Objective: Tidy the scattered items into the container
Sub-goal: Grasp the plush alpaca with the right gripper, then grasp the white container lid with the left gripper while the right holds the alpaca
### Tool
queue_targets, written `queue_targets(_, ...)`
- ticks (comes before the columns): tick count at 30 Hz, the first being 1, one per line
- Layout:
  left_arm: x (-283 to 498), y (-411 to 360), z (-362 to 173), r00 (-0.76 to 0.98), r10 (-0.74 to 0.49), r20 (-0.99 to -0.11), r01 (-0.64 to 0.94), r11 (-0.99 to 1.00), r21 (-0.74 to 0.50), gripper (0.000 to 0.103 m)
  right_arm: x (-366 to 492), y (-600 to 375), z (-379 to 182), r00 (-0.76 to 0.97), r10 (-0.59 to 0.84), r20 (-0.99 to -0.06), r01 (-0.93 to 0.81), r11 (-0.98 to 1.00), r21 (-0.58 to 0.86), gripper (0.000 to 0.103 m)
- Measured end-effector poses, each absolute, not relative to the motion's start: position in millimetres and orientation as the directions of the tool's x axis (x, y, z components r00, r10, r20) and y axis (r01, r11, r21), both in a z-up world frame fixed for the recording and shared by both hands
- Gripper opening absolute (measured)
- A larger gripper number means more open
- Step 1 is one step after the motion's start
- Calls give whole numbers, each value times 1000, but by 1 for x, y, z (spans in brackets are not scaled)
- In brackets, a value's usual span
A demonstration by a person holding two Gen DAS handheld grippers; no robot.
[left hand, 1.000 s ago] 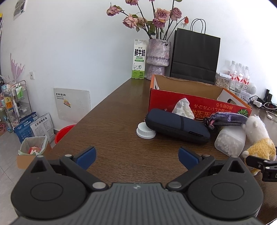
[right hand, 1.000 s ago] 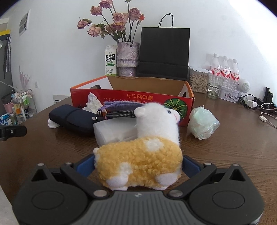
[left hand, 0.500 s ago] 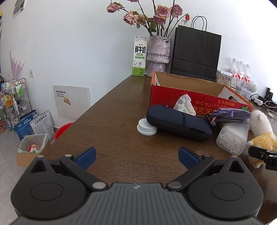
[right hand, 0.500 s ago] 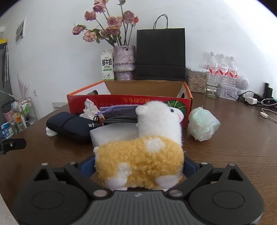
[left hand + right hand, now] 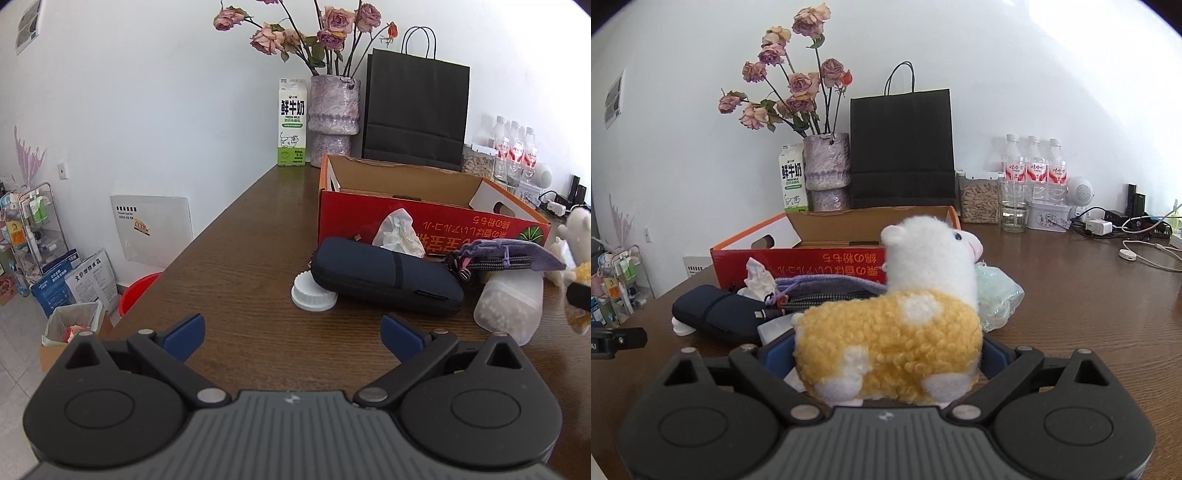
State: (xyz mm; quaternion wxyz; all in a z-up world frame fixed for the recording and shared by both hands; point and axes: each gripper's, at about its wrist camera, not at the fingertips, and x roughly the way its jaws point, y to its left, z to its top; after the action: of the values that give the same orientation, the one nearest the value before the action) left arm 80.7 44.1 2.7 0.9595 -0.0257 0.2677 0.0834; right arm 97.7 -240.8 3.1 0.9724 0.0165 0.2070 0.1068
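Note:
A yellow and white plush alpaca (image 5: 897,332) sits between the blue pads of my right gripper (image 5: 886,350), which press its flanks; the gripper is shut on it. Behind it stands the red cardboard box (image 5: 827,262), open at the top. In the left wrist view my left gripper (image 5: 291,332) hovers open and holds nothing above the brown table (image 5: 236,258). Ahead of it lie a white lid (image 5: 312,293), a navy zip case (image 5: 384,277), a crumpled tissue (image 5: 399,232), a purple pouch (image 5: 509,251) and a clear tub of white beads (image 5: 509,306). The box (image 5: 424,225) stands beyond them.
A pale green plastic bag (image 5: 997,291) lies right of the box. Along the wall stand a milk carton (image 5: 291,125), a vase of dried roses (image 5: 334,118), a black paper bag (image 5: 415,114), water bottles (image 5: 1034,166) and cables (image 5: 1137,254). The table's left edge drops to a red bucket (image 5: 138,291).
The right gripper's jaws have narrowed onto the alpaca and its view has tipped up, with the box lower behind the toy. In the left view the items have slid right.

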Motion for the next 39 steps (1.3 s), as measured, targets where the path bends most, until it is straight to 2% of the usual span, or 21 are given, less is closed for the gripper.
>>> queue_targets(9,134,44,-15,793,184,-581,-148,983,110,103,118,-241,10,903,192,-383,-178,981,72,96)
queue_targets(11,143,46,-20,780,189,-596,-147,982,119,100,122,-241,10,903,192,-383,-178,981,73,96)
queue_targets(17,159,58,-24,784,122,-609,-110,992,56,93,133,-239,9,901,192,-389,-176,981,78,96)
queue_targets(22,165,66,-24,792,58,-608,-73,997,-1,75,138,-238,5,899,186,-396,-171,983,73,96)
queue_targets(23,165,65,-23,797,46,-602,-58,998,-2,61,139,-237,5,898,186,-398,-172,983,72,96)
queue_targets(24,165,63,-23,802,35,-596,-45,999,-2,42,139,-237,4,898,186,-400,-172,983,72,96)
queue_targets(39,134,66,-12,830,42,-557,-66,998,-22,41,132,-238,8,904,185,-385,-173,983,66,96)
